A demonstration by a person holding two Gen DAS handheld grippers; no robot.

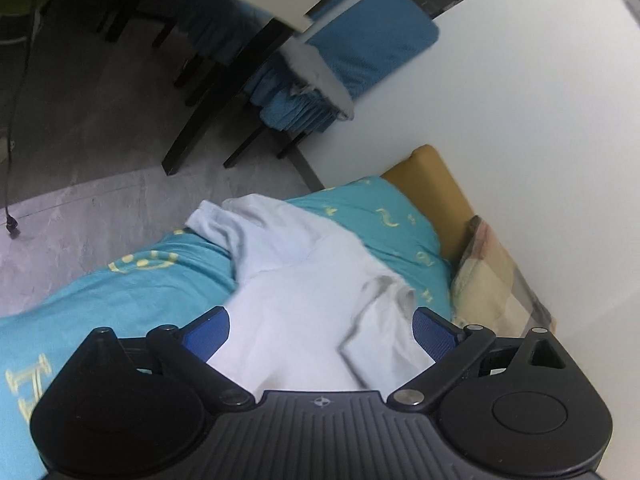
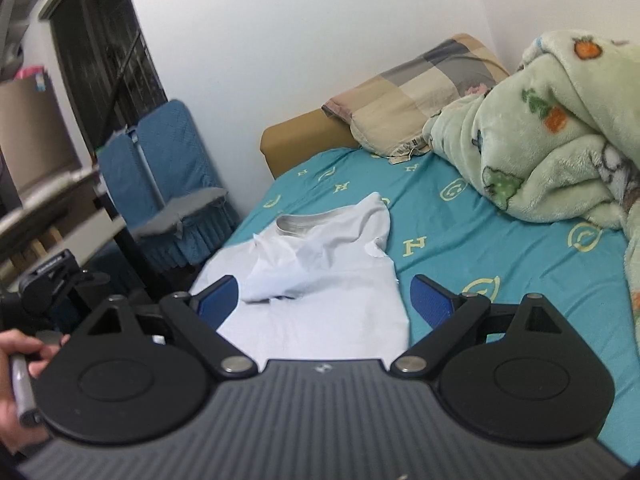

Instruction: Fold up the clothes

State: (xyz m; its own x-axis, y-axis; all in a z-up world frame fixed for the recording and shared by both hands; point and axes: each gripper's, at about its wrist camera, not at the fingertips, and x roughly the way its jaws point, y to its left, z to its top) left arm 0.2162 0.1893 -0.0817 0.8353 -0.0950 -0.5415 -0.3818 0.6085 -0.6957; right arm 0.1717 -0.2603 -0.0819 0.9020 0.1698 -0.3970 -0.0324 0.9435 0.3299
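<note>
- The white T-shirt (image 2: 320, 280) is lying rumpled on the turquoise bedsheet (image 2: 480, 248), collar (image 2: 304, 222) toward the pillow (image 2: 416, 92), one sleeve (image 2: 276, 276) flopping over the chest
- Judging from that, smoothing it flat is coming first: pinching the sleeve edge and drawing it outward
- The left gripper (image 1: 320, 332) is hovering over the shirt, fingers spread wide, gripping nothing
- The right gripper (image 2: 324, 300) is likewise gaping wide, empty

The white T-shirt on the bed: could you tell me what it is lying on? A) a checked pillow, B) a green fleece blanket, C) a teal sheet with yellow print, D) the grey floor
C: the white T-shirt lies spread on the teal sheet, apart from the green blanket and the checked pillow, and both grippers hover open above it.
</note>
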